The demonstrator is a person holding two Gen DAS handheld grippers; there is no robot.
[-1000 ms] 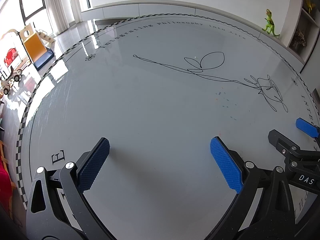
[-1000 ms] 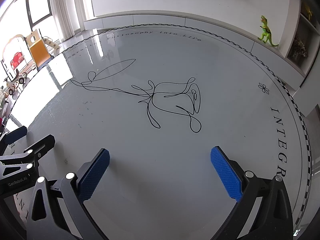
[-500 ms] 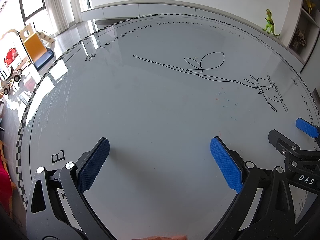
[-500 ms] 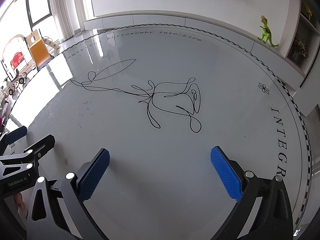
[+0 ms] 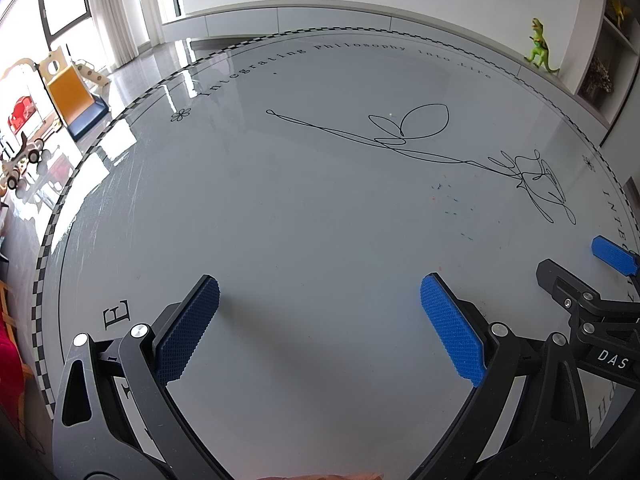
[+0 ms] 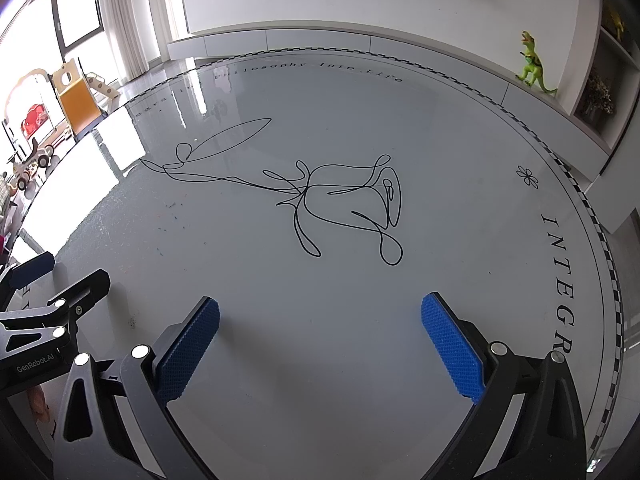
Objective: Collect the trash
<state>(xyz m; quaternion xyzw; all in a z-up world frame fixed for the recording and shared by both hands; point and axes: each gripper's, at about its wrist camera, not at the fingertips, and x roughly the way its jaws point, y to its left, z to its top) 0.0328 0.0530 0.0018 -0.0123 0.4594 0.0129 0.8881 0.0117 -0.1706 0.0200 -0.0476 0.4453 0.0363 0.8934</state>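
Both the left tongs [image 5: 316, 324] and the right tongs [image 6: 318, 350] are released, blue pads spread wide and gripping nothing, side by side low over the round grey surface [image 5: 304, 216]; no trash shows, so its position and long axis cannot be told

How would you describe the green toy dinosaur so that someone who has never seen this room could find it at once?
Start at the big round table with the black line drawing, then look past its far right edge to the low white ledge along the wall. The green toy dinosaur stands upright there, beside the open shelf unit. It is the only bright green thing on the white ledge.
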